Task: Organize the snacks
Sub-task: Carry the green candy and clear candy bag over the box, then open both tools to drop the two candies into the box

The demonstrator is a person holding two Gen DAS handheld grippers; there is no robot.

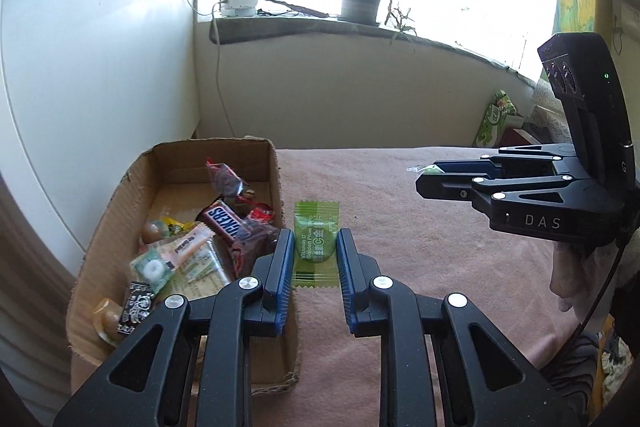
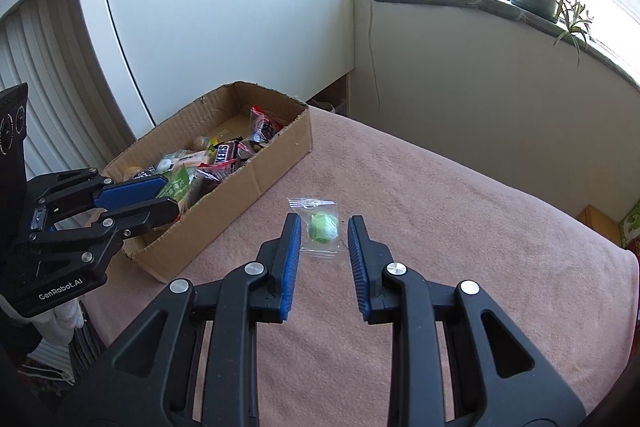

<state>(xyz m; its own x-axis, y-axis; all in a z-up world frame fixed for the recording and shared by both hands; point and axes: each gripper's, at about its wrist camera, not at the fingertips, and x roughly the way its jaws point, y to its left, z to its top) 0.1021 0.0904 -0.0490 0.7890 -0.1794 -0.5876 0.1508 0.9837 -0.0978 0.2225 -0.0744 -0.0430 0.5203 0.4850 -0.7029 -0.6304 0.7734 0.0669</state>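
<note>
My left gripper (image 1: pixel 315 233) is shut on a green plum candy packet (image 1: pixel 316 247), held just above the right wall of the cardboard box (image 1: pixel 100 227). The box holds several snacks, among them a Snickers bar (image 1: pixel 224 221). In the right wrist view, my right gripper (image 2: pixel 325 221) is shut on a clear packet with a round green candy (image 2: pixel 323 227), above the pink cloth (image 2: pixel 440 207) to the right of the box (image 2: pixel 240 203). The left gripper (image 2: pixel 170 195) shows there over the box's near end. The right gripper (image 1: pixel 430 175) hangs at the right, its clear packet (image 1: pixel 426 169) poking out.
A white rounded panel (image 1: pixel 80 67) stands behind the box. A window sill carries a potted plant (image 1: pixel 360 3) and a white adapter with a cable. A green package (image 1: pixel 496 119) leans at the cloth's far right corner. A gloved hand (image 1: pixel 568 275) holds the right gripper.
</note>
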